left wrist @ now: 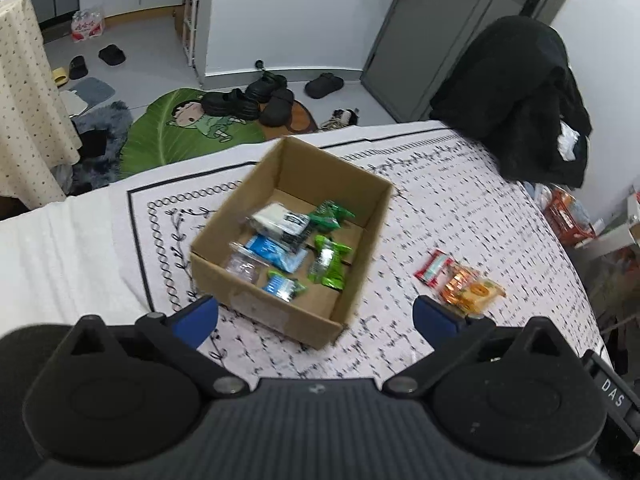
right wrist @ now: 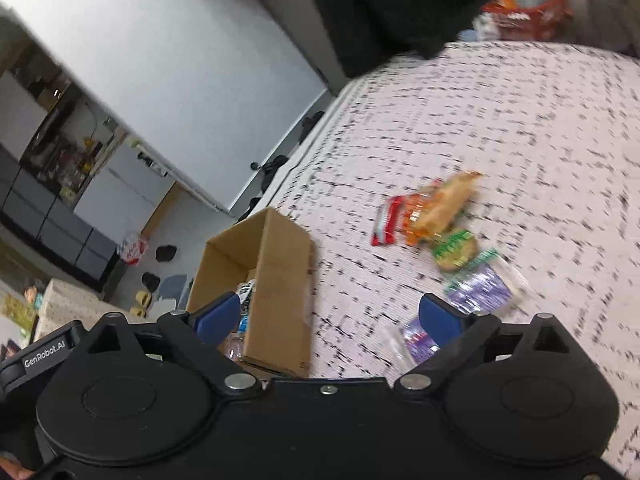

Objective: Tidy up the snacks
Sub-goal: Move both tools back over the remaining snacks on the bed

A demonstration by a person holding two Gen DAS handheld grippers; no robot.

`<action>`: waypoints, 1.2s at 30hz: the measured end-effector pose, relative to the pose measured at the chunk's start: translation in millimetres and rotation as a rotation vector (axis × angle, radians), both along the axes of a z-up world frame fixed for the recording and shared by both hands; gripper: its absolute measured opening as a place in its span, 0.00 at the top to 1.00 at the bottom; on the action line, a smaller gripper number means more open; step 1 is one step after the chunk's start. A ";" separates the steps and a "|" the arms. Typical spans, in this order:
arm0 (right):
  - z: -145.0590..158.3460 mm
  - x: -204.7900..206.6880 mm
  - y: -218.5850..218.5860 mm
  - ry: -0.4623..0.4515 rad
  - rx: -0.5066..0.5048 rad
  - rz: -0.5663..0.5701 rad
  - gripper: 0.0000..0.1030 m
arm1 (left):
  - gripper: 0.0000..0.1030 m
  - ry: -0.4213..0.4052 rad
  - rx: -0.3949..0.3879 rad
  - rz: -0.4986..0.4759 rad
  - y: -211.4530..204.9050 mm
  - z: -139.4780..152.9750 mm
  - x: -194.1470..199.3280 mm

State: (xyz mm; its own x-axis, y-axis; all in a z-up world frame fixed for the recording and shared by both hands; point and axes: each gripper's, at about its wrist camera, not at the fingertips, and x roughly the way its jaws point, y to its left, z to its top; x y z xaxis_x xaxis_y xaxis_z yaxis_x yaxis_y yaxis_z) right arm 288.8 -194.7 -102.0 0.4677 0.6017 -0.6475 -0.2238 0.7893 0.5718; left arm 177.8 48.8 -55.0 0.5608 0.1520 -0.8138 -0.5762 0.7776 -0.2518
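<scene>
An open cardboard box (left wrist: 360, 232) sits on the patterned bedspread (left wrist: 460, 184) and holds several snack packets in green (left wrist: 330, 262), blue (left wrist: 276, 252) and white (left wrist: 280, 220). To its right lie a red packet (left wrist: 434, 266) and an orange packet (left wrist: 470, 290). My left gripper (left wrist: 316, 316) is open and empty, just in front of the box. In the right wrist view the box (right wrist: 276, 280) is at lower left, with red (right wrist: 386, 220), orange (right wrist: 440, 204), green (right wrist: 456, 250) and purple (right wrist: 478, 288) packets on the spread. My right gripper (right wrist: 328, 316) is open and empty above them.
A black coat (left wrist: 516, 100) lies on the far right corner of the bed. Shoes (left wrist: 256, 100) and a green mat (left wrist: 180, 132) are on the floor beyond. An orange crate (left wrist: 568, 212) stands to the right of the bed.
</scene>
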 end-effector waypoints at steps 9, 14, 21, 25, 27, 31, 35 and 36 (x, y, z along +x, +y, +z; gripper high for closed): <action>-19.7 -27.5 -58.1 0.054 0.020 -0.111 0.06 | 0.00 -0.042 -0.018 -0.074 -41.1 4.4 -6.3; -23.5 -40.7 -80.1 0.076 0.033 -0.173 0.06 | 0.00 -0.052 -0.009 -0.121 -65.3 5.4 -11.0; -19.6 -60.9 -103.7 0.059 0.062 -0.245 0.02 | 0.00 -0.062 -0.018 -0.196 -93.8 5.3 -11.2; -23.9 -63.6 -115.8 0.081 0.093 -0.299 0.02 | 0.00 -0.050 -0.038 -0.225 -101.3 -1.3 -10.1; -26.8 -62.7 -119.2 0.093 0.107 -0.321 0.02 | 0.00 -0.048 -0.042 -0.237 -104.1 -4.2 -8.0; -30.0 -57.3 -117.7 0.100 0.107 -0.343 0.03 | 0.00 -0.061 -0.062 -0.252 -103.7 -7.7 -1.4; -36.1 -53.5 -114.6 0.119 0.100 -0.345 0.07 | 0.00 -0.091 -0.096 -0.255 -93.6 -10.5 6.0; -37.4 -52.1 -113.6 0.125 0.101 -0.345 0.08 | 0.00 -0.100 -0.108 -0.255 -90.4 -12.2 8.4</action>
State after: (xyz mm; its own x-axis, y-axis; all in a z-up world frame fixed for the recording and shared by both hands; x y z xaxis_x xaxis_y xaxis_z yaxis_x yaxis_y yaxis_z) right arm 236.7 -308.2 -139.4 0.5748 0.4863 -0.6581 0.1216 0.7445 0.6564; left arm 186.2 -41.6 -67.3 0.6477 -0.0890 -0.7567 -0.3340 0.8595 -0.3869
